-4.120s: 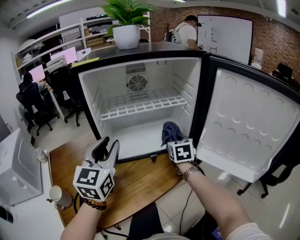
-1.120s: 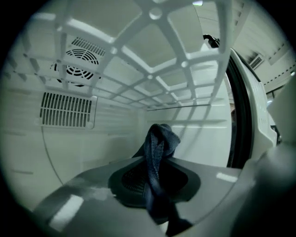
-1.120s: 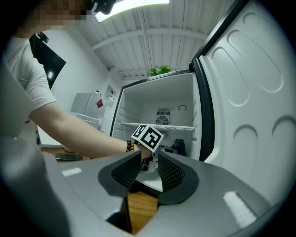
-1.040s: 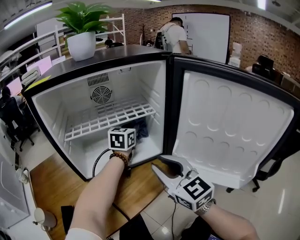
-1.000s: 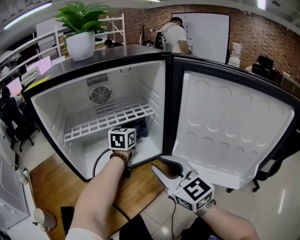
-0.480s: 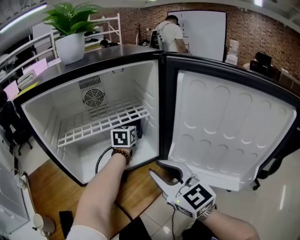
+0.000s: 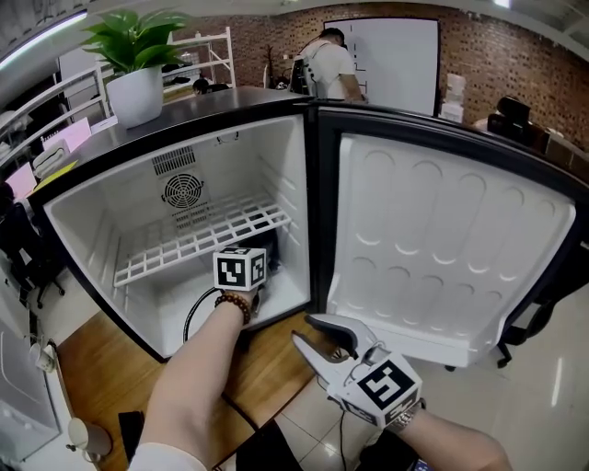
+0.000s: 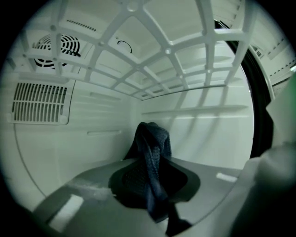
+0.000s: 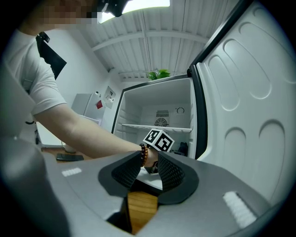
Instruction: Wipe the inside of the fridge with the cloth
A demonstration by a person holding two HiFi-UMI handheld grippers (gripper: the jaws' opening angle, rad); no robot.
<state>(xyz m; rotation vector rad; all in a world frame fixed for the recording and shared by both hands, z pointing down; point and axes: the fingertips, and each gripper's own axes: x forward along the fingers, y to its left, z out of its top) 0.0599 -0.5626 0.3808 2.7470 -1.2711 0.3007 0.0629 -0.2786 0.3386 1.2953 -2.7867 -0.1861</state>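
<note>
R gripper [image 7: 306, 329] now outside fridge [image 7: 92, 230], jaws part open, empty; earlier at cloth [image 8: 150, 152]. L gripper [image 8: 155, 180] now inside instead, clamped on it. Dark blue, bunched, under wire shelf [image 7: 184, 241], right side.

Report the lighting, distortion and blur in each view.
Head view: bright, even light and sharp; the wide lens bows the fridge edges. Left gripper view: dim, greenish, black at the corners; the cloth reads nearly black. Right gripper view: the ceiling light flares at the top, and the picture darkens toward its round edge.
</note>
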